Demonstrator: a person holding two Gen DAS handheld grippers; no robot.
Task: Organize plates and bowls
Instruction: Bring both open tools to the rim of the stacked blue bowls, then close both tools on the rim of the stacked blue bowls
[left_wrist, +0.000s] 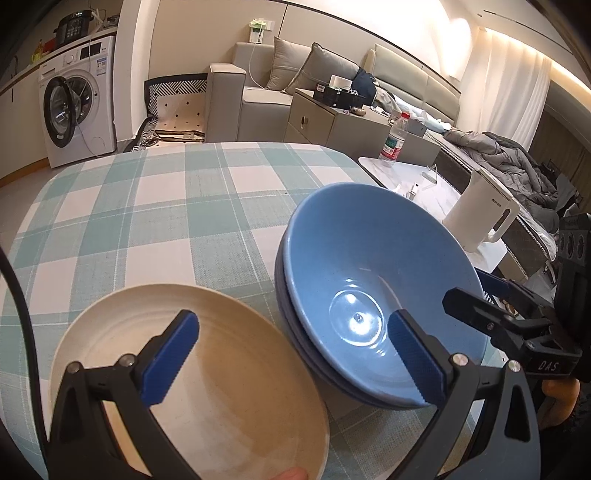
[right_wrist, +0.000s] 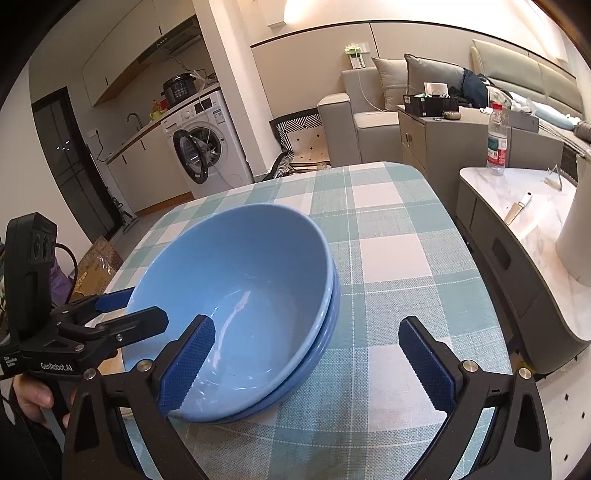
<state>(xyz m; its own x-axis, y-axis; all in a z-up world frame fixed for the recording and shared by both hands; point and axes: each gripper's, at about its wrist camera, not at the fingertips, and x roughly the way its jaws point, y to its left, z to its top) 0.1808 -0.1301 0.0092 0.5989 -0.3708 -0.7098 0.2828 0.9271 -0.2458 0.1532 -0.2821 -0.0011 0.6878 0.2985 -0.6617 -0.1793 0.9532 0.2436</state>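
Two blue bowls (left_wrist: 369, 295) sit nested, one inside the other, on the checked tablecloth (left_wrist: 147, 221), toward the table's right edge & nearer its near edge than its far one. Upper bowl tilts a bit in the lower one; both are empty, w/ light glare on the inner bottom. Just left of them, close to the table's near-left corner, lies a cream plate (left_wrist: 221, 387), flat on the cloth. Its rim is right beside the bowl stack; can't tell if they touch.

Left gripper (left_wrist: 295, 363) is spread wide, holding nothing. Its left finger hangs over the plate, its right finger over the near part of the top bowl's inside; whether either pad touches is not clear. Seen from the right wrist cam it reaches in from the left, w/ its tips at the bowls' left rim.

Right gripper (right_wrist: 306, 367) also stands wide apart, nothing between the pads. Its left finger sits over the near rim of the bowl stack, its right finger over bare cloth to the right of the bowls. In the left wrist view it comes in from the right edge, tips by the bowls' right rim.

Off the table to the right: white kettle (left_wrist: 480, 214) & water bottle (left_wrist: 395, 140) on a marble-top counter (left_wrist: 436, 184). Washing machine (left_wrist: 77, 110) stands far left, door open.
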